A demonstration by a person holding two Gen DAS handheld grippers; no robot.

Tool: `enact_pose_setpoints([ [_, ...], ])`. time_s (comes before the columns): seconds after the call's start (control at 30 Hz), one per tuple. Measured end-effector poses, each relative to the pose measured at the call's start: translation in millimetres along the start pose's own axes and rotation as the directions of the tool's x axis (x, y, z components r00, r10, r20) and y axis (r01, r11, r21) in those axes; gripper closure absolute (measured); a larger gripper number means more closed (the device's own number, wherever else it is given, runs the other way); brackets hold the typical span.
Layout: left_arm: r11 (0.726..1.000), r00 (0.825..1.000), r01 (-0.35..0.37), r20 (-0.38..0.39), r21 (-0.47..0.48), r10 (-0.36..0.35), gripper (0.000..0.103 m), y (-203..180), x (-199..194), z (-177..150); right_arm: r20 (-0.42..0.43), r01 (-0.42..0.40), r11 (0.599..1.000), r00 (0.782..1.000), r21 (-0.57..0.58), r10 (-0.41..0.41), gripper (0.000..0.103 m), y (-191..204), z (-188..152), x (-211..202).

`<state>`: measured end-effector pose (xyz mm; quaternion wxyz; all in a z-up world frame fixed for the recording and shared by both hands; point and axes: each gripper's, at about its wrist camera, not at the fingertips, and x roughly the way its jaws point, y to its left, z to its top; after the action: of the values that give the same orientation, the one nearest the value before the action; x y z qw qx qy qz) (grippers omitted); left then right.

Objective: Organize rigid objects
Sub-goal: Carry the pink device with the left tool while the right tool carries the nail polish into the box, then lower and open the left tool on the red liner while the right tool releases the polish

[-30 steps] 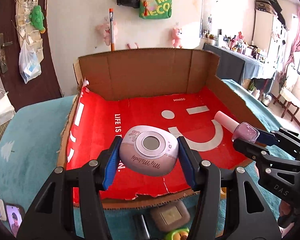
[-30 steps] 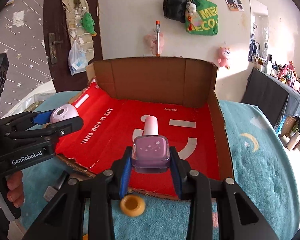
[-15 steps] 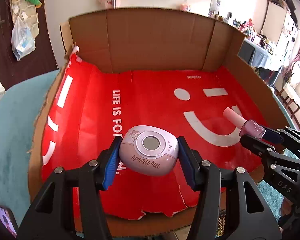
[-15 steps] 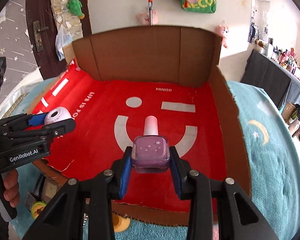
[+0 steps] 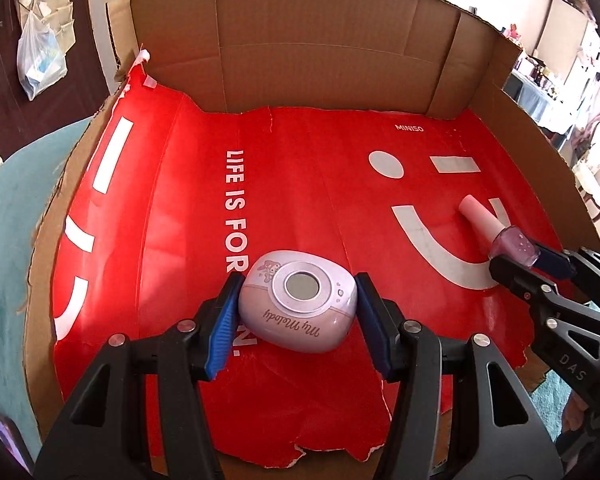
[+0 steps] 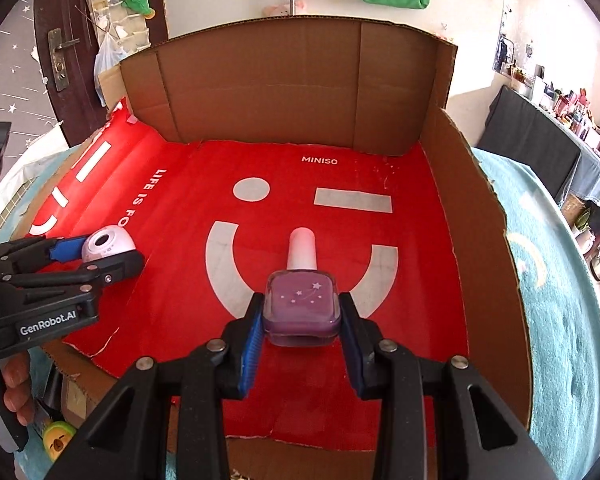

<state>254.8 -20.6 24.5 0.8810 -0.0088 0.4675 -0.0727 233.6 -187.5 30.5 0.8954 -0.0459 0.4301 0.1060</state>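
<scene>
While both tools hang over the red-lined cardboard box (image 6: 452, 208), your left gripper (image 5: 296, 312) pinches the pink My Melody device (image 5: 298, 306) above the printed slogan, and your right gripper (image 6: 302, 316) pinches the purple nail polish bottle (image 6: 302, 304), cap pointing at the back wall.

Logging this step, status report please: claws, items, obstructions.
Left claw shut on pale pink oval gadget. Right claw shut on purple square polish bottle. Both over red-lined cardboard box; nothing blocking.
</scene>
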Motion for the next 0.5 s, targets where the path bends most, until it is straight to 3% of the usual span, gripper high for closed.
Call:
enact_pose_setpoints([
  [0.5, 1.0, 1.0, -0.008, 0.0, 0.003, 0.008, 0.05, -1.2, 1.3, 2.6, -0.033, -0.004, 1.0, 0.999, 0.013, 0.005, 0.065, -2.3, -1.1, 10.3],
])
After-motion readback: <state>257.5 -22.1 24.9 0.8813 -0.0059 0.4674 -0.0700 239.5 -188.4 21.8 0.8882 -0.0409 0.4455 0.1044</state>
